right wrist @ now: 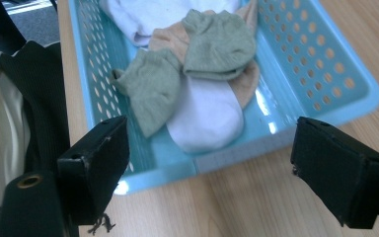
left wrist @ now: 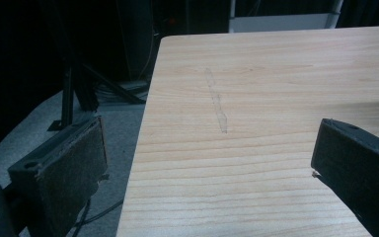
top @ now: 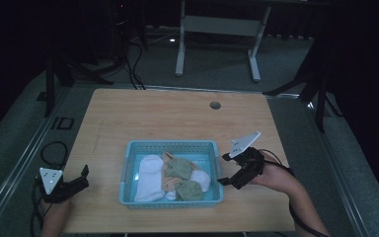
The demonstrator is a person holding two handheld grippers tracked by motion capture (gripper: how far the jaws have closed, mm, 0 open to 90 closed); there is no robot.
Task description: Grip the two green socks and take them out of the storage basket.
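Note:
A light blue perforated basket (top: pixel 131 148) (right wrist: pixel 325 59) sits on the wooden table near its front edge. Inside lie white socks (top: pixel 148 177) (right wrist: pixel 205 113), olive green socks (top: pixel 180 168) (right wrist: pixel 219 42) and a peach sock (top: pixel 170 183) (right wrist: pixel 249 79), piled together. My right gripper (top: pixel 223 169) (right wrist: pixel 207 163) hovers open just outside the basket's right wall, jaws aimed at the socks, nothing between them. My left gripper (top: pixel 81 177) (left wrist: pixel 207 168) rests open over the table's front left edge, well left of the basket, holding nothing.
The wooden table (top: pixel 168 116) (left wrist: pixel 256 89) has a round cable hole (top: pixel 215 105) at the back. A white desk frame (top: pixel 217 29) stands on the floor beyond. Black stands and cables (top: pixel 128 59) lie at the left rear.

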